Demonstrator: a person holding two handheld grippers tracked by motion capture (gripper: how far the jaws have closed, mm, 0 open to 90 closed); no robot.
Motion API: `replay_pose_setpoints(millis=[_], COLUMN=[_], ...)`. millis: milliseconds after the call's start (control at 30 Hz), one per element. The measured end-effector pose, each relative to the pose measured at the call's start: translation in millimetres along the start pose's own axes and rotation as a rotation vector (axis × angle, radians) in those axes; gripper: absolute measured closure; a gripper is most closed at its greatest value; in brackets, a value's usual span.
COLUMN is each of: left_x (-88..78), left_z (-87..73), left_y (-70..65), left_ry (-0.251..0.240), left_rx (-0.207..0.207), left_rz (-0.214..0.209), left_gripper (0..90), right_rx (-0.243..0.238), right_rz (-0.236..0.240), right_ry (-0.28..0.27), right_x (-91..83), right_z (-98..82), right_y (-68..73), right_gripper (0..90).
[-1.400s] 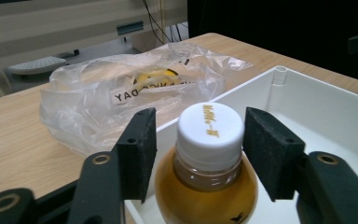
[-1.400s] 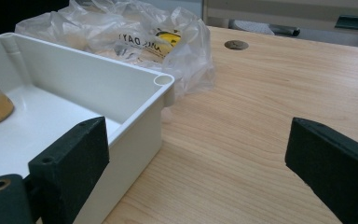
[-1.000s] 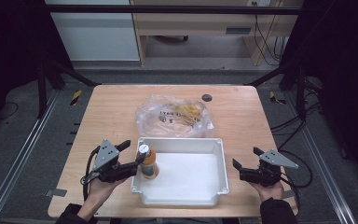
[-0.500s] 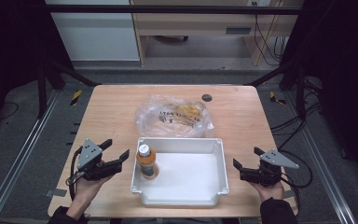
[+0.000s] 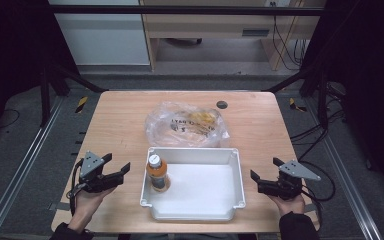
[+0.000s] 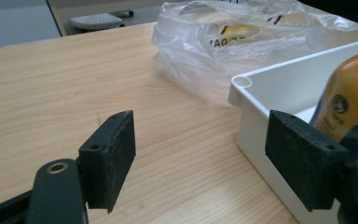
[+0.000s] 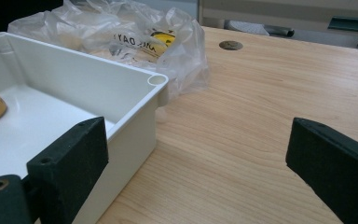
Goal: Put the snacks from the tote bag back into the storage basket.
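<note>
The left gripper (image 5: pixel 117 171) stood wide open and held nothing, just left of the white tray (image 5: pixel 232 157). The right gripper (image 5: pixel 264 174) was also wide open and empty, just right of the tray. Inside the tray, against its left wall, an orange bottle (image 5: pixel 157 173) stood upright. Behind the tray a crumpled clear plastic bag (image 5: pixel 187 124) lay on the tabletop (image 5: pixel 115 125), touching the tray's far rim.

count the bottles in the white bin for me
1. A single orange bottle stands upright at the left end of the white bin, near the open left gripper. The rest of the bin floor is bare. The plastic bag behind may hide more.
</note>
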State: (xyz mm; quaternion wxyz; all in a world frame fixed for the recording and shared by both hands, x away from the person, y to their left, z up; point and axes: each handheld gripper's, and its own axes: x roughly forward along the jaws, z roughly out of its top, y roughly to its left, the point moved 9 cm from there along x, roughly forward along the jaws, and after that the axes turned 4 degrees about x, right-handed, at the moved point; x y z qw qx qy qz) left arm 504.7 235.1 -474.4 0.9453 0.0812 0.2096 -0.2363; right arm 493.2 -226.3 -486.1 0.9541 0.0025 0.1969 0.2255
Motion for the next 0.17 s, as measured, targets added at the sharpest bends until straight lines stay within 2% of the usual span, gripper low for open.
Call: replay_pose_setpoints(millis=[167], left_x=[9.2], left_z=[-16.6], left_y=[7.8], left_ry=[0.059], left_rx=[-0.002], left_rz=[0.019], left_gripper=[24.0], right_rx=[-0.012], right_rz=[-0.007], right_ry=[0.006], right_x=[0.8], right_z=[-1.0], right_y=[-1.2], right_gripper=[5.7])
